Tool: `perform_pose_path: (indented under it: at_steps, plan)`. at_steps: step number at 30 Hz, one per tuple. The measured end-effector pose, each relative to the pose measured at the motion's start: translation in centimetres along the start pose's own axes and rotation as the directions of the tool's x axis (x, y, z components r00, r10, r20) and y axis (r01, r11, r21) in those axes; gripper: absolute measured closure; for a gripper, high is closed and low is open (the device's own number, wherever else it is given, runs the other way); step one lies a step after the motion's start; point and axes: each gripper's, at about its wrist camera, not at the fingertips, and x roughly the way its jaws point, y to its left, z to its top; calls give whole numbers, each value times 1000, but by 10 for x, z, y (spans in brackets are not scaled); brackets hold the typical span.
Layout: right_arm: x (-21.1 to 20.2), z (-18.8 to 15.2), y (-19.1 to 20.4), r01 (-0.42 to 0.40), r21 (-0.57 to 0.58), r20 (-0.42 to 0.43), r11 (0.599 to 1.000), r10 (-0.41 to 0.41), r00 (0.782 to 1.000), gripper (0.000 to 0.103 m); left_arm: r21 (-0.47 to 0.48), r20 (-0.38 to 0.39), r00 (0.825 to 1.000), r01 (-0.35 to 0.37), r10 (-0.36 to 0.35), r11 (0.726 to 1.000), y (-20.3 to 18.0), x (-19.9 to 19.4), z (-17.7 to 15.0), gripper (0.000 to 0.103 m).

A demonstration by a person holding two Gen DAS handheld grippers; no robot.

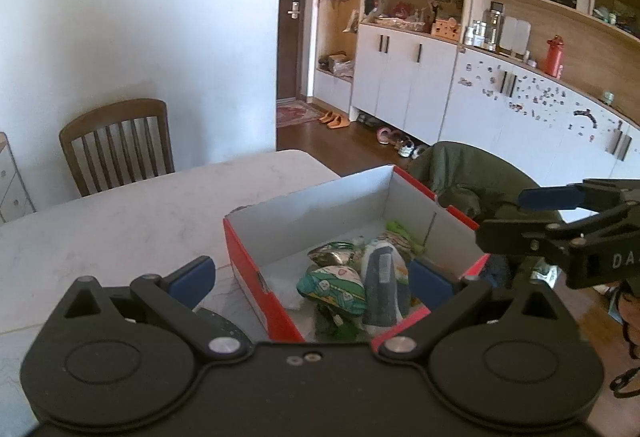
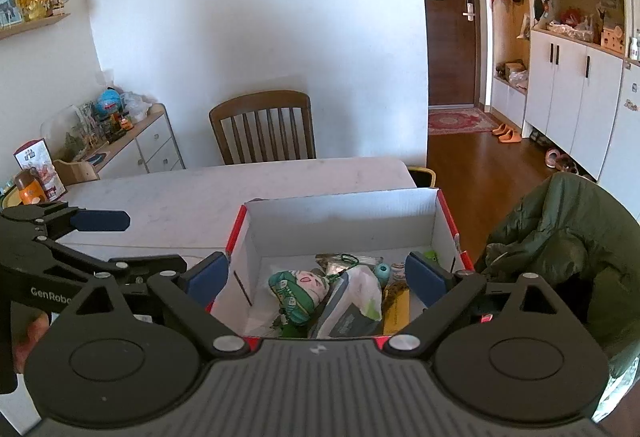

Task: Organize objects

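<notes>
A red shoebox with a white inside stands open on the marble table. In it lie a green patterned pouch, a grey-white packet, a silvery wrapper and other small items. My left gripper is open over the box's near left corner and holds nothing. The right gripper shows at the right edge. In the right wrist view my right gripper is open over the box, above the pouch and packet. The left gripper sits to the left.
A wooden chair stands at the table's far side against the wall. A green jacket is draped on a seat right of the box. A cluttered sideboard runs along the left wall. A hand grips the left tool.
</notes>
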Motion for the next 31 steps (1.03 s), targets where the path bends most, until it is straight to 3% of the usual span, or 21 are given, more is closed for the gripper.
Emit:
perform_pose_path:
  at_steps: [9, 31]
  plan:
    - [-22, -4, 9, -2, 24, 60, 1000, 1, 998, 3, -13, 13, 998, 63, -63, 998, 0, -9, -5, 0]
    - [-38, -14, -1, 55, 81, 63, 995, -60, 996, 3, 21, 11, 994, 111, -111, 994, -12, -5, -9, 1]
